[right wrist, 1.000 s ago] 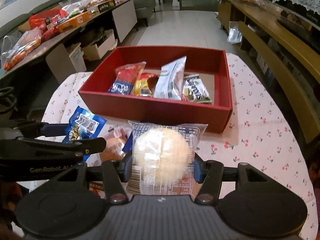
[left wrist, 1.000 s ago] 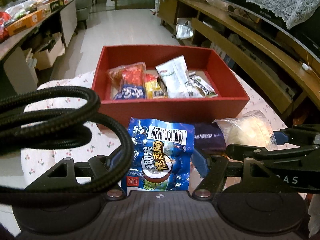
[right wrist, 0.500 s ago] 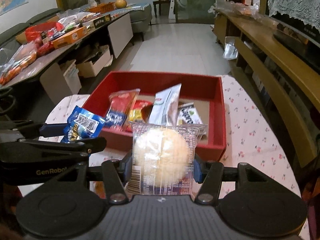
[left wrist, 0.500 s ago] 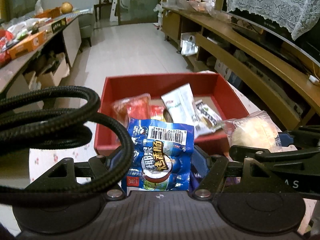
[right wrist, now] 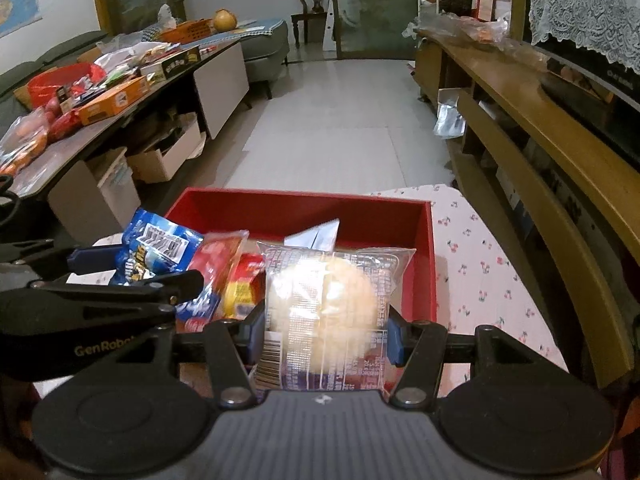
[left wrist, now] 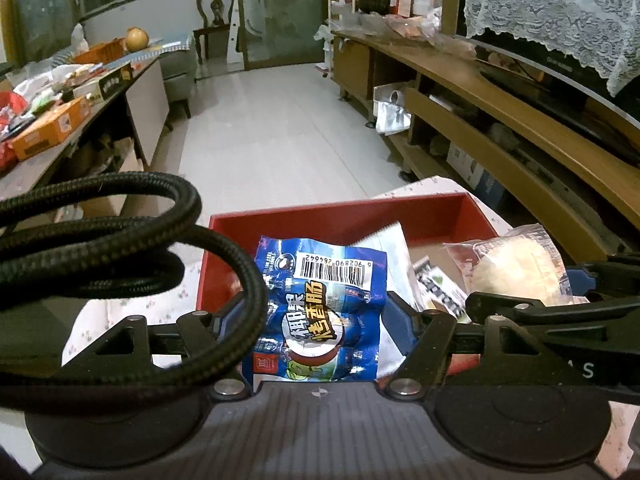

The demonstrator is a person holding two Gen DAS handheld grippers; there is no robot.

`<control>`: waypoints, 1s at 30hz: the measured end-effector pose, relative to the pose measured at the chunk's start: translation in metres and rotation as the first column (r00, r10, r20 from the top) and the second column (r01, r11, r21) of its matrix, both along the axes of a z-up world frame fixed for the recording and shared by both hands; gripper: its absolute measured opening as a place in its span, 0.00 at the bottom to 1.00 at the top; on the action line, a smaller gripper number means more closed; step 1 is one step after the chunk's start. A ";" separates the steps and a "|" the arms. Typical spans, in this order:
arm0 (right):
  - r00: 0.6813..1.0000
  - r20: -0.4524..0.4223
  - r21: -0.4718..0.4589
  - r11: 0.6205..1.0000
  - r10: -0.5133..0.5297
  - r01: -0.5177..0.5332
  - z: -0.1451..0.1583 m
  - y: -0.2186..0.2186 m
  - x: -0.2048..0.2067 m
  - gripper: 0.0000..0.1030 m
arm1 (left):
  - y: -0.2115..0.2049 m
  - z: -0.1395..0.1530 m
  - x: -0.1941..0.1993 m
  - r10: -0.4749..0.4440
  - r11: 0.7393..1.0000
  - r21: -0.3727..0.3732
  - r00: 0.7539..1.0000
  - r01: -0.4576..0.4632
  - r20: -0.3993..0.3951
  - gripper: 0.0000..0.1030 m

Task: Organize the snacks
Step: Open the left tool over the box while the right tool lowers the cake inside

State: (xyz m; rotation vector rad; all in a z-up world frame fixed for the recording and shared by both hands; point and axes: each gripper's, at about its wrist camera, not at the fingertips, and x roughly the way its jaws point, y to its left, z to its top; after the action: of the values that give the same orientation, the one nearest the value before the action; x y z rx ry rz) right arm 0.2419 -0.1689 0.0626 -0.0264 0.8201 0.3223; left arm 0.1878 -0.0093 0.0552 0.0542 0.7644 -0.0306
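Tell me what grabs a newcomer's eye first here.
The blue sausage packet clamped in the left gripper and the clear-wrapped bun clamped in the right gripper, both held at the near edge of the red box, which already holds snack packets.

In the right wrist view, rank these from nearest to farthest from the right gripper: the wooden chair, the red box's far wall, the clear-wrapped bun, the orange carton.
1. clear-wrapped bun: clamped in the right gripper.
2. red box, far wall: just ahead, centre.
3. orange carton: on the side table, left.
4. wooden chair: far end of the room, centre.
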 end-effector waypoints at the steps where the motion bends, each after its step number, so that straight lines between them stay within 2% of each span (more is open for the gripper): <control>1: 1.000 0.000 0.000 1.000 -0.001 0.001 -0.001 0.000 0.005 0.71 | -0.001 -0.001 0.003 0.002 1.000 0.001 1.000 -0.002 0.001 0.73; 15: 0.999 -0.041 -0.018 1.000 0.010 -0.010 -0.032 0.009 0.055 0.71 | 0.005 -0.026 0.044 0.045 0.999 0.017 0.998 -0.044 -0.044 0.73; 30: 0.997 -0.080 -0.053 0.998 0.022 -0.026 -0.054 0.017 0.066 0.73 | 0.010 -0.046 0.054 0.067 0.998 0.022 0.992 -0.065 -0.108 0.74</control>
State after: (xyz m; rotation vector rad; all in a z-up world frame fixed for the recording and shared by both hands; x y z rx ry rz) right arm 0.3076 -0.1516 0.0090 -0.0738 0.9077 0.3255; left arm 0.2413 0.0012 0.0091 0.0449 0.8755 0.0362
